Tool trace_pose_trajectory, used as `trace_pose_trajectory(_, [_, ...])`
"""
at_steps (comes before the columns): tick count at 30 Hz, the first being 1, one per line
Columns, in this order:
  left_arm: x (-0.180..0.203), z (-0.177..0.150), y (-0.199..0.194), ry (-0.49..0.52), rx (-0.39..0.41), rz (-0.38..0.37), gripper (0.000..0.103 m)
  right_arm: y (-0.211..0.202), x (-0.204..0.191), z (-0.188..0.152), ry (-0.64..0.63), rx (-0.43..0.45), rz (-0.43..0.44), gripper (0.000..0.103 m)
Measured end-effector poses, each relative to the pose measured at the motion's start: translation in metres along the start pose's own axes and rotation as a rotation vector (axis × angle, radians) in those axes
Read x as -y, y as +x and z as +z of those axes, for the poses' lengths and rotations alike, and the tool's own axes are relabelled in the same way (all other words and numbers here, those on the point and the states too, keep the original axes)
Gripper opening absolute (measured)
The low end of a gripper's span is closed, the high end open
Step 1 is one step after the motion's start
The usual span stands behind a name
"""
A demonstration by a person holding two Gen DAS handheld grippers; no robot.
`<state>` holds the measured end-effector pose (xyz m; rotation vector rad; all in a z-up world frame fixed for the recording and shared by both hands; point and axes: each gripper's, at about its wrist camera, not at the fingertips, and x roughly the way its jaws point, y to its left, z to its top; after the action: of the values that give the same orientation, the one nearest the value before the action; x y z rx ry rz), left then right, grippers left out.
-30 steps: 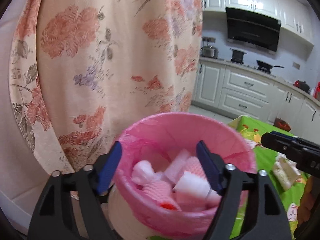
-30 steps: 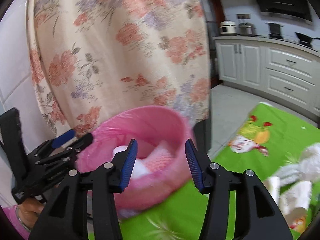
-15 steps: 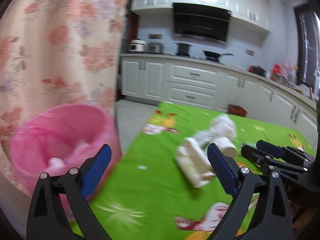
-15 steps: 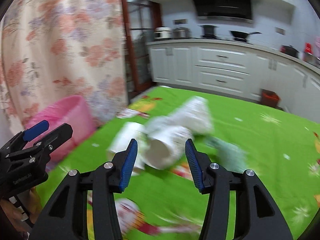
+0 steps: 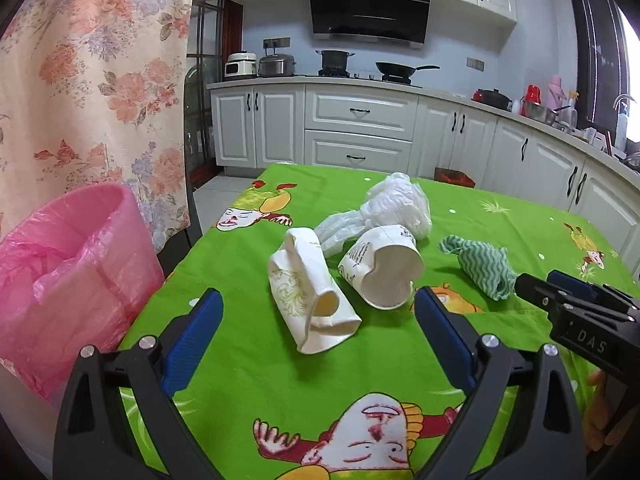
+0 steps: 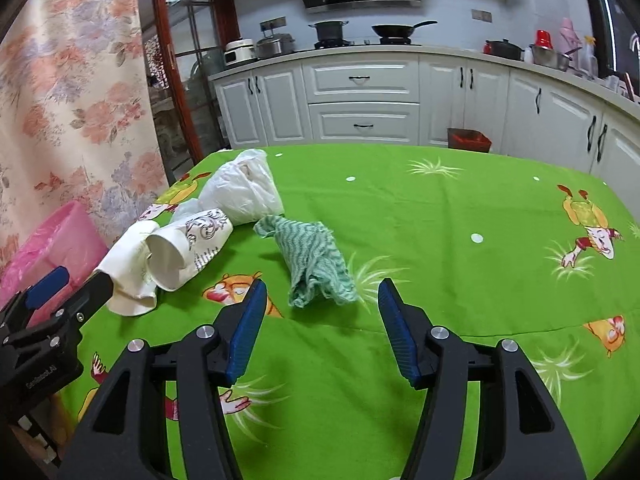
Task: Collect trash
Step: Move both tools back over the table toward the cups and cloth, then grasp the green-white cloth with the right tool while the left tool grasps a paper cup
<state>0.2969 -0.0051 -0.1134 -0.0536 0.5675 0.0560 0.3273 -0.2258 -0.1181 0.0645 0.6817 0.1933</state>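
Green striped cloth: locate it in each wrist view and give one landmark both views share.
Left wrist view: the green striped cloth lies right of centre, just right of the tipped paper cup.
Right wrist view: the cloth lies at centre, just beyond the open claw.
Shared landmark: the white plastic bag.

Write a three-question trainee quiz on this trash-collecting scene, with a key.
1. True or false: the left hand-held gripper holds a paper cup.
2. What lies just ahead of the right hand-held gripper? A) green cloth B) plastic bag C) pan
3. Fill in: the bin is lined with a ____ bag.

Key: 1 false, it is open and empty; 2 A; 3 pink.
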Motion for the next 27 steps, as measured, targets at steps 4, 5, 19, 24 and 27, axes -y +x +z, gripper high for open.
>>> trace_pose_trajectory(4, [0.002, -0.001, 0.004, 0.012, -0.023, 0.005, 0.093, 0.010, 0.000, 0.001, 0.005, -0.036, -0.017, 0.056])
trace_pose_trajectory(5, [0.002, -0.001, 0.005, 0.016, -0.026, 0.009, 0.093, 0.012, 0.001, 0.002, 0.012, -0.046, -0.025, 0.056])
trace_pose_trajectory(19, [0.008, -0.001, 0.009, 0.047, -0.045, 0.030, 0.087, 0.046, -0.015, 0.023, -0.094, -0.081, -0.004, 0.055])
trace_pose_trajectory(24, [0.002, -0.002, 0.012, 0.017, -0.064, 0.024, 0.087, 0.059, -0.012, 0.026, -0.072, -0.137, 0.001, 0.050])
trace_pose_trajectory(27, [-0.001, -0.002, 0.013, 0.004, -0.069, 0.024, 0.087, 0.061, -0.008, 0.027, -0.047, -0.146, 0.008, 0.034])
